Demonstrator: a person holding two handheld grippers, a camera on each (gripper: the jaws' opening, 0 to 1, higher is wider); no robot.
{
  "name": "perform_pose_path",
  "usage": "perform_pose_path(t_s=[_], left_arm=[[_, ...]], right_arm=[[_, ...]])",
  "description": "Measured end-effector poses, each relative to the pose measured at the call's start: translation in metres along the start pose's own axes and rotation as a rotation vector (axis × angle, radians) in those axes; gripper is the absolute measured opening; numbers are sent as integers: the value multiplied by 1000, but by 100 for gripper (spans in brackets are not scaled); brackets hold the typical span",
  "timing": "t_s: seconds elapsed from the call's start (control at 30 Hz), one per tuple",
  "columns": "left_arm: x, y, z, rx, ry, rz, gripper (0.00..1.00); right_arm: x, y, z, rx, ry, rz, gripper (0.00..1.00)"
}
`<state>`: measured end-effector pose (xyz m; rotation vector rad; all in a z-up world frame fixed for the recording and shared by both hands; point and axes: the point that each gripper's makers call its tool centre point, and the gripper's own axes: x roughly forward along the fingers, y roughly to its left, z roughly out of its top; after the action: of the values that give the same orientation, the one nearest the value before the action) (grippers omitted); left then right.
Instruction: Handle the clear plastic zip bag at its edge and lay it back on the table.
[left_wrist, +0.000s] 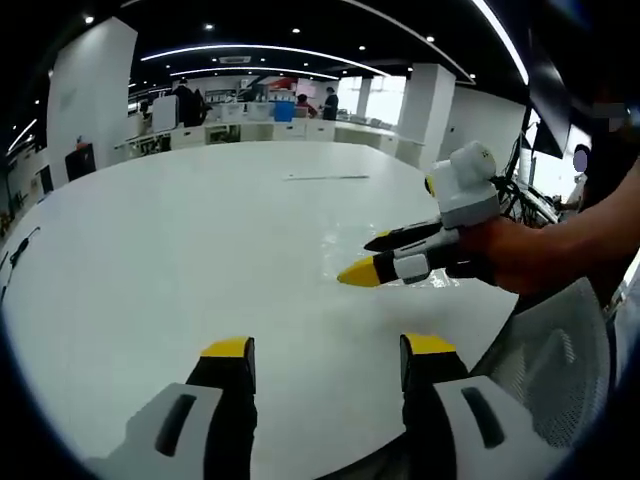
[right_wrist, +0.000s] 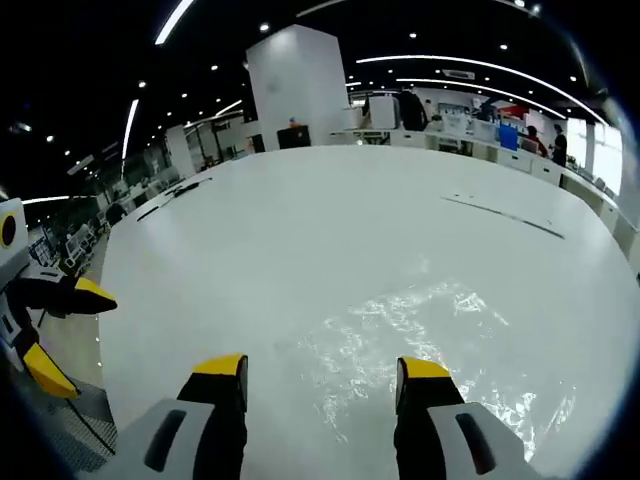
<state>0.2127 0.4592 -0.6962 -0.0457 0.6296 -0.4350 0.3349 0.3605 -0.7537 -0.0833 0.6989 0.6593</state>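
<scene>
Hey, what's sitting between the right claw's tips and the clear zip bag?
Nothing: in the right gripper view the open right claw hovers directly over the clear zip bag, lying crinkled on the white table.

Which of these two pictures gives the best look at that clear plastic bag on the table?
The right gripper view: the clear plastic zip bag lies crinkled and glinting on the white table, just ahead of the open right gripper. The left gripper view catches only faint glints of it.
</scene>
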Motion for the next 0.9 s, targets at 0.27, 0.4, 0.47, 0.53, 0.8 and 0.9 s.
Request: perform_pose_path(t_s=[0.27, 0.4, 0.47, 0.53, 0.8, 0.9], left_arm=[[0, 0, -2, -10, 10, -3, 56], [0, 0, -3, -13, 12, -2, 55], [0, 1, -4, -16, 12, 0, 55], [0, 1, -3, -19, 12, 2, 54], [0, 4, -6, -32, 19, 10, 52], [0, 4, -5, -32, 19, 9, 52]], right_arm=[[21, 0, 4, -9, 5, -14, 59], [22, 0, 0, -11, 14, -22, 58], [24, -3, -5, -34, 34, -40, 58], [22, -7, -7, -78, 44, -76, 57], [22, -7, -10, -105, 49, -85, 53], [24, -10, -9, -123, 37, -86, 46]])
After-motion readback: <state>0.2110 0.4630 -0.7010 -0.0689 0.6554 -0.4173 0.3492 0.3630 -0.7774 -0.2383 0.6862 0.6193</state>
